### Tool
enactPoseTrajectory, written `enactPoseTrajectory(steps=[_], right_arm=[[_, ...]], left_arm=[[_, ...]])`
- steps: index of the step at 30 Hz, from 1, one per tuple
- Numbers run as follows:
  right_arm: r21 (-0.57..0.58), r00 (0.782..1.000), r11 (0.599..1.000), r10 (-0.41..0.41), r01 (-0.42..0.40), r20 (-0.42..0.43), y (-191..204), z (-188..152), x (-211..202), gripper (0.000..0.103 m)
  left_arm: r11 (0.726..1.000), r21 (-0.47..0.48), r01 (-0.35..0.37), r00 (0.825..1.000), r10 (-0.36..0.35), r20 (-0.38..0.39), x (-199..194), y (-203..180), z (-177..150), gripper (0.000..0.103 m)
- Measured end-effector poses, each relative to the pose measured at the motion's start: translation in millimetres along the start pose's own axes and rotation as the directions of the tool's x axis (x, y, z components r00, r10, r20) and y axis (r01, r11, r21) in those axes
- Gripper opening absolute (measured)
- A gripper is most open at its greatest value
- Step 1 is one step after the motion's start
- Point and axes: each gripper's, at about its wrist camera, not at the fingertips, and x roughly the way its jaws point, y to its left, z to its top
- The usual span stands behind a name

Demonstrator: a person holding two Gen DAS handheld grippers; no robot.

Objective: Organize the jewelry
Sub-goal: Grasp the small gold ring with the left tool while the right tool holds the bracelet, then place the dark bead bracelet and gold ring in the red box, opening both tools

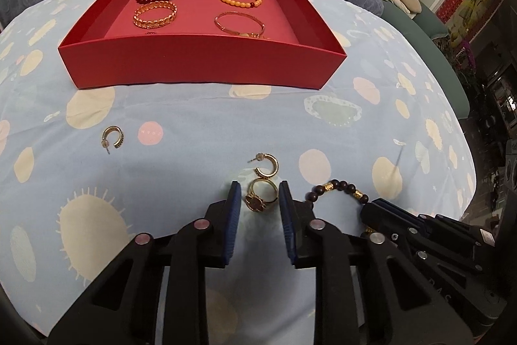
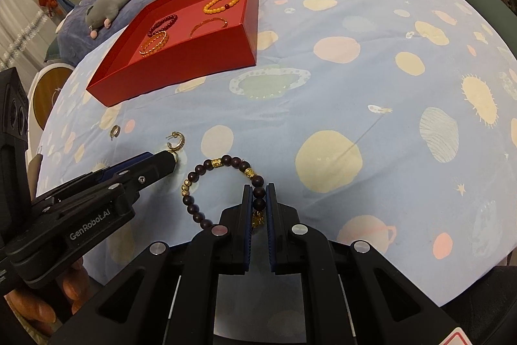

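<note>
Jewelry is lying partly sorted: four bracelets are already sitting apart in the red box [image 1: 200, 67], while two hoop earrings [image 1: 267, 165] [image 1: 113, 138] are waiting on the spotted bedsheet [image 1: 181, 125]. Left hand-held gripper [image 1: 260, 199] is straddling the gold ring [image 1: 261, 194], its blue pads on either side and not yet touching, apparently lining up to pinch it. Right hand-held gripper [image 2: 259, 199] is clamping closed on the dark beaded bracelet [image 2: 223, 189], presumably so it can be carried to the box.
</note>
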Motion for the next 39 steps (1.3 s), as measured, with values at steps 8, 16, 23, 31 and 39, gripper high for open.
enactPoseTrajectory(steps=[8, 16, 23, 31, 39], right_arm=[[-0.020, 1.000, 1.000, 0.013, -0.013, -0.011, 7, 0, 4, 0.008], [-0.047, 1.000, 0.999, 0.021, -0.022, -0.008, 18, -3, 1, 0.008], [-0.064, 0.999, 0.997, 0.033, -0.032, 0.020, 28, 0, -11, 0.008], [-0.093, 0.997, 0.995, 0.049, -0.043, 0.064, 42, 15, -31, 0.008], [-0.134, 0.991, 0.989, 0.071, -0.055, 0.112, 63, 46, -46, 0.008]], left_arm=[[1.000, 0.016, -0.014, 1.000, 0.014, 0.003, -7, 11, -7, 0.010], [0.999, -0.023, -0.031, 0.999, 0.031, 0.008, -20, 28, -16, 0.010], [0.999, -0.042, -0.034, 0.999, 0.035, 0.027, -38, 35, -18, 0.010], [0.998, -0.067, -0.020, 0.998, 0.024, 0.052, -57, 42, -10, 0.010], [0.996, -0.082, -0.027, 0.997, 0.033, 0.071, -71, 52, 7, 0.010]])
